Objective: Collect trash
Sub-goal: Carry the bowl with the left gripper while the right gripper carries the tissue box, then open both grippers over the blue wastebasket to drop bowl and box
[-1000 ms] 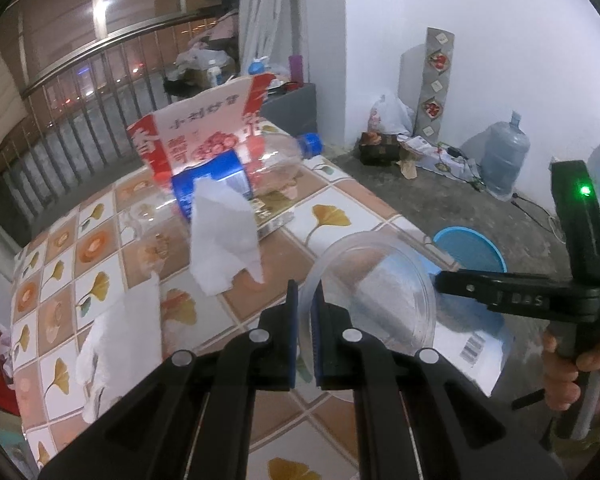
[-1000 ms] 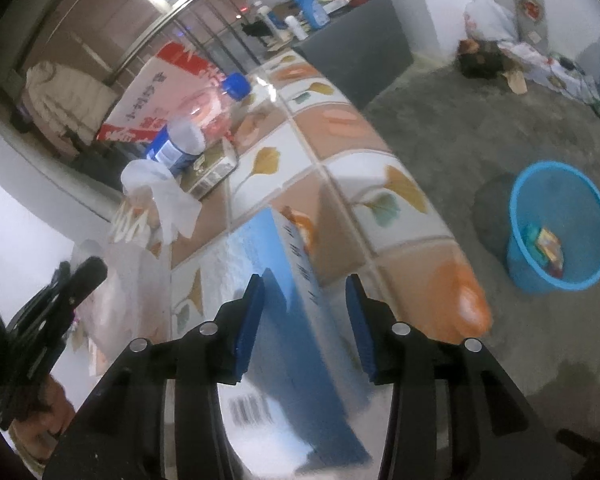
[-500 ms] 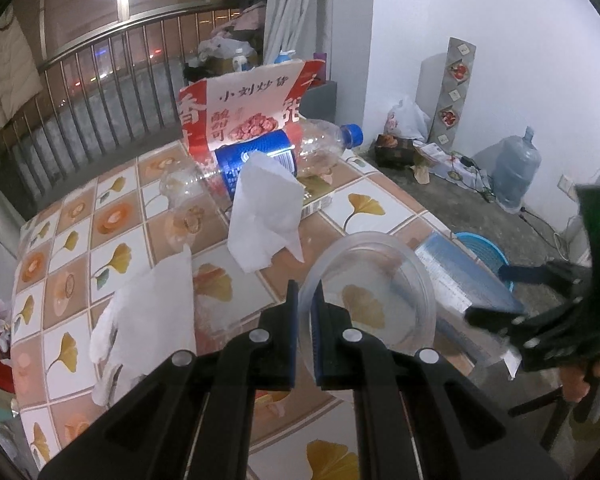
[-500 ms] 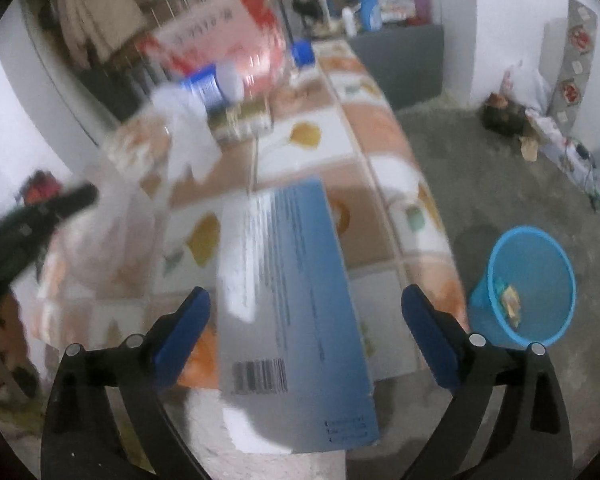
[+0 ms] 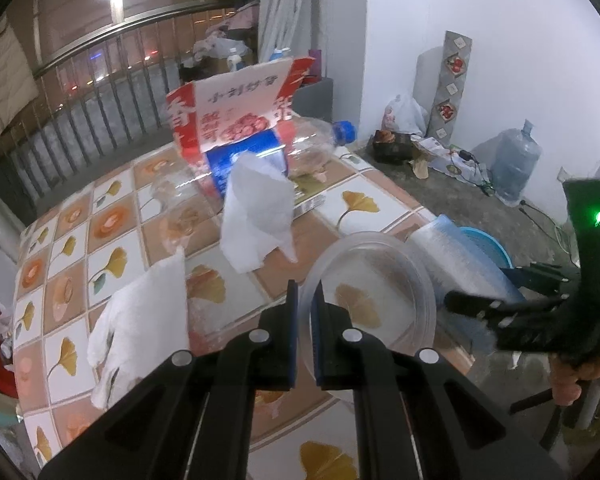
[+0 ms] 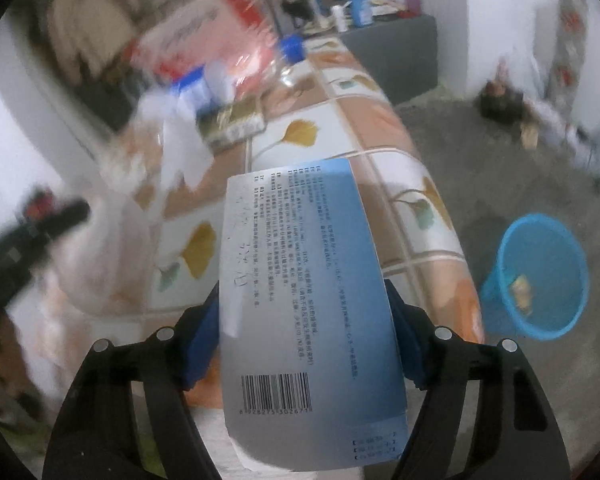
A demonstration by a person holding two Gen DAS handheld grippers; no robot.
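My left gripper [image 5: 306, 300] is shut on the near rim of a clear plastic bowl [image 5: 380, 280] resting on the tiled table [image 5: 72, 248]. A flat blue and white box [image 6: 300, 280] with a barcode lies over the table's edge. My right gripper [image 6: 304, 304] straddles it, jaws closing, with the blue pads against both long sides. In the left wrist view that gripper [image 5: 500, 308] and the box [image 5: 460, 264] are just right of the bowl. Two crumpled white tissues [image 5: 256, 216] [image 5: 140, 320] lie on the table. A clear bottle with a blue label [image 5: 308, 148] lies farther back.
A red and white printed carton [image 5: 236, 108] stands behind the bottle. A blue bin [image 6: 540, 276] with some scraps inside sits on the floor beside the table's right edge. A railing runs behind the table. Bags and a water jug line the far wall.
The right gripper let go of its narrow hold on the box, spread wide, and has now closed in on the box's broad sides. The left gripper keeps its hold on the bowl.
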